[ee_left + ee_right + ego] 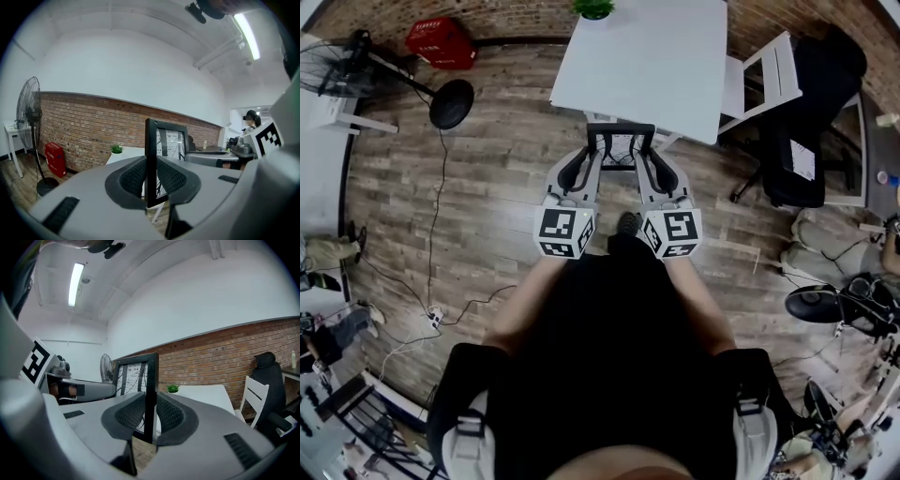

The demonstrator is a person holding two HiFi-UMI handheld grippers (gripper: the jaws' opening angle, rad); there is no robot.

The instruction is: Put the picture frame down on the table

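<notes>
picture frame (621,145) was upright in air, short of bench (656,56) edge | left hand-held gripper (151,176) pinched one side rail, right hand-held gripper (151,413) the other | progress: frame lifted, set-down not yet done

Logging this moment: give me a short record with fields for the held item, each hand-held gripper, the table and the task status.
held item: picture frame, black border, upright
left hand-held gripper: shut on the frame's left edge
right hand-held gripper: shut on the frame's right edge
table: white, just ahead of the frame, plant at its far edge
task status: frame held in the air short of the table, not yet set down
</notes>
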